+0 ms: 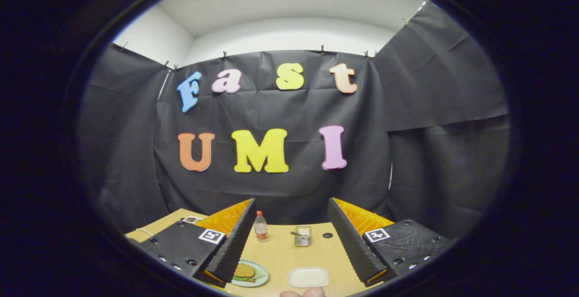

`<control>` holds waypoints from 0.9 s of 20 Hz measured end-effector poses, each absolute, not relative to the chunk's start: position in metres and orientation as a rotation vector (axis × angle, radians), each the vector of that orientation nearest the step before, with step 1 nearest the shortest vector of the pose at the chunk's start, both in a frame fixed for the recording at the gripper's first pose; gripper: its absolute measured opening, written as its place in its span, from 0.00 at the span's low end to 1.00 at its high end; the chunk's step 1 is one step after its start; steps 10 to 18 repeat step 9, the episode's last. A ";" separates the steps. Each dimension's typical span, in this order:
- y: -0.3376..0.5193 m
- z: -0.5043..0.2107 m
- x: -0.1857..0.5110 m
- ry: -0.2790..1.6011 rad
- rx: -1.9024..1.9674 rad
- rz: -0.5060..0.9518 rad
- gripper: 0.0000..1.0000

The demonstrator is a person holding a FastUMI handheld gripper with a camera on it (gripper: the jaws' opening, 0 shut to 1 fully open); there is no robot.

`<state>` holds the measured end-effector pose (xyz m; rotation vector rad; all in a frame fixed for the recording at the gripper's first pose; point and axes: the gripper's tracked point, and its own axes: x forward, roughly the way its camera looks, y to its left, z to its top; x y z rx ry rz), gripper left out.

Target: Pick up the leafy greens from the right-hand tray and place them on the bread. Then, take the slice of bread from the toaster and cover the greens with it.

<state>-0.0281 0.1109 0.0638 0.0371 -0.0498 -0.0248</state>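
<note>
The claw [289,238] is held spread wide above the tabletop [282,254], with nothing gripped. A bread slice [244,270] is laid over leafy greens [241,279] on a plate [258,280] beside the left finger; a white tray [308,277] lies between the fingers, a toaster [302,236] and bottle [260,227] beyond.

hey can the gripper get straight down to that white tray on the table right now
Probably yes. The gripper is open, its fingers spread wide and holding nothing, and the white tray lies on the table between them with nothing on top. Fingertips of a hand sit just beside the tray's near edge.
</note>
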 end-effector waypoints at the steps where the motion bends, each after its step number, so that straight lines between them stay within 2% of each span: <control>1: 0.112 0.064 -0.027 -0.045 0.028 -0.019 0.96; 18: 0.116 0.076 -0.024 -0.056 -0.012 -0.034 0.96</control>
